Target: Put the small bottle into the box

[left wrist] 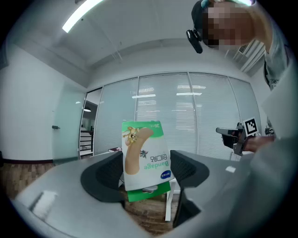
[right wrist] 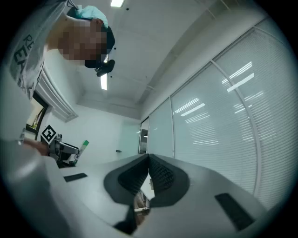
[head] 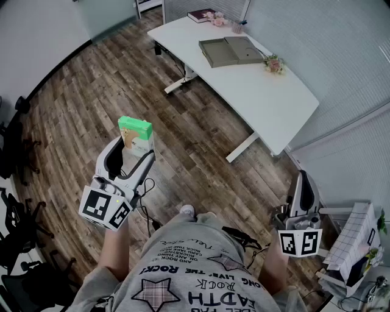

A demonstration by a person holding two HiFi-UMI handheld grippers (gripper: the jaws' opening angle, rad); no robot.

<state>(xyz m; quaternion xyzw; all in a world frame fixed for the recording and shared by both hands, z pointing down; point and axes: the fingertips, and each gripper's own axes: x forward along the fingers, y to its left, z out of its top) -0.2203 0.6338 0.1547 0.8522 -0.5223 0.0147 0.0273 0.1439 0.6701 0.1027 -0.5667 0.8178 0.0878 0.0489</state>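
Observation:
My left gripper (head: pixel 135 149) is held out level over the wooden floor, shut on a green and white bandage box (head: pixel 135 131). In the left gripper view that bandage box (left wrist: pixel 145 158) stands upright between the two dark pads. My right gripper (head: pixel 302 178) hangs at the right with its jaws shut and nothing between them; in the right gripper view the pads (right wrist: pixel 160 174) meet edge to edge. An open flat grey box (head: pixel 230 50) lies on the white desk (head: pixel 268 97) far ahead. No small bottle shows in any view.
The desk also carries a dark book (head: pixel 201 15) and pink flowers (head: pixel 274 63). Black office chairs (head: pixel 18 231) crowd the left edge. A white checked bag (head: pixel 356 244) stands at the lower right by the glass wall.

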